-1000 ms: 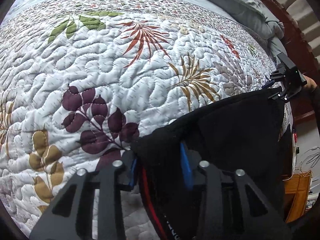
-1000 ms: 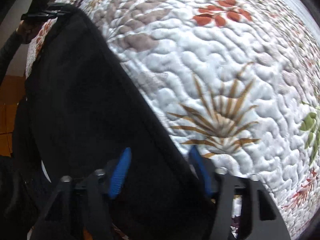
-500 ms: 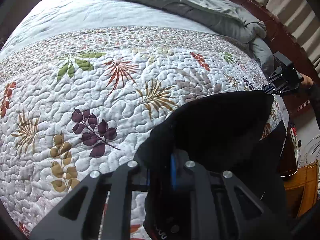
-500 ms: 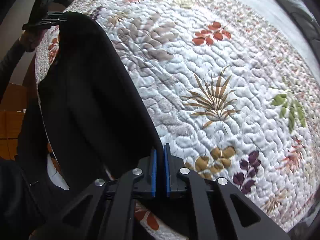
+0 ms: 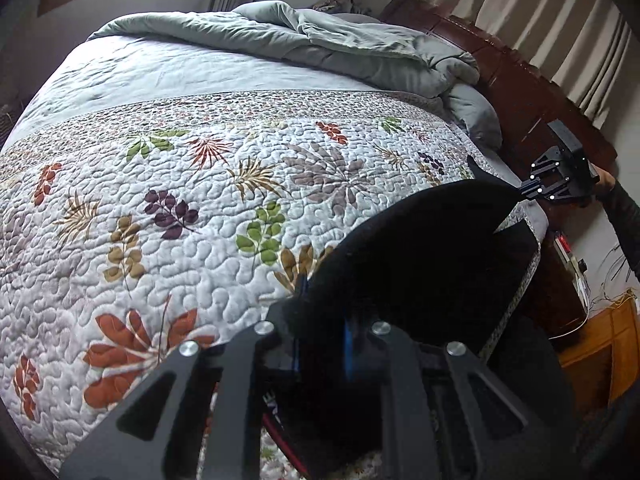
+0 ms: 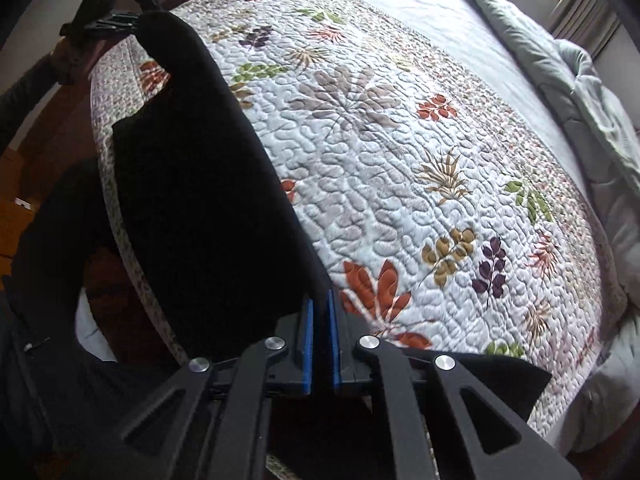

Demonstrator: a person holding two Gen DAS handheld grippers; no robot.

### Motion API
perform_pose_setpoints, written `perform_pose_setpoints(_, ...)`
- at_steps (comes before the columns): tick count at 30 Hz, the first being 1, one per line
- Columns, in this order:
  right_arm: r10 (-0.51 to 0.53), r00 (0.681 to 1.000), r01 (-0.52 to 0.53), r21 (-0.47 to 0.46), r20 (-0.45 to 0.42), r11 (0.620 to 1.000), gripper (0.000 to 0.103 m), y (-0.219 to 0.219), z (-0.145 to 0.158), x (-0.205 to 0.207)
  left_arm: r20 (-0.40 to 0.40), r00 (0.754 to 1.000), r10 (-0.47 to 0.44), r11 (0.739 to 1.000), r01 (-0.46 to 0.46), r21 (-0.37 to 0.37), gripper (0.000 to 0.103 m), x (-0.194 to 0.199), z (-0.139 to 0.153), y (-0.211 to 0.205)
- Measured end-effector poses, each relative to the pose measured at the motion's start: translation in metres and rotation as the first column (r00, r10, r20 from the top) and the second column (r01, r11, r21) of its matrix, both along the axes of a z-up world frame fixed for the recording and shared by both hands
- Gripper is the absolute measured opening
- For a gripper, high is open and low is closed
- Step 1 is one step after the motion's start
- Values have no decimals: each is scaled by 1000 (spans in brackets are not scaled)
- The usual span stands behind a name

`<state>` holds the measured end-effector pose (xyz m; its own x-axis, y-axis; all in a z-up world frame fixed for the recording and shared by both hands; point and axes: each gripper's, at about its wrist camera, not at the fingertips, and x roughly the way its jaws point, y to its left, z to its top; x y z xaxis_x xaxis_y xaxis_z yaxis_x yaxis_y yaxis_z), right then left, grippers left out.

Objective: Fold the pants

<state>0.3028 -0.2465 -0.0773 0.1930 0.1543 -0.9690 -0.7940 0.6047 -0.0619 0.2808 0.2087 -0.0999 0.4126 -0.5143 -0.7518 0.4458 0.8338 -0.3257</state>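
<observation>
Stretching between both grippers, black pants (image 5: 432,256), above quilt (image 5: 200,200)

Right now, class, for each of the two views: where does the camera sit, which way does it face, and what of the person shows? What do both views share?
Left wrist: on the left hand-held gripper, facing across the quilt toward the grey duvet; the right hand-held gripper and forearm show far right.
Right wrist: on the right hand-held gripper, facing the other way along the bed edge; the left hand-held gripper shows top left.
Shared: the black pants, quilt and duvet.
</observation>
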Motion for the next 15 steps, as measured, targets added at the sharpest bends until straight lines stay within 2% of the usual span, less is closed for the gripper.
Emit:
perform_pose_setpoints(5,0,992,7,-62,126,998,7,8,-26,-74,4,1000,-19,1000,19,19,15,-46,-18,4)
perform_pose_setpoints(12,5,978,24,-137,210,990,7,26,-84,-143,-59,997,-44,998,46,35,16,-91,-66,5)
perform_pose_setpoints(15,8,973,33,-171,232,985,7,32,-105,-156,-60,996,-62,990,69,123,17,-101,-85,-2)
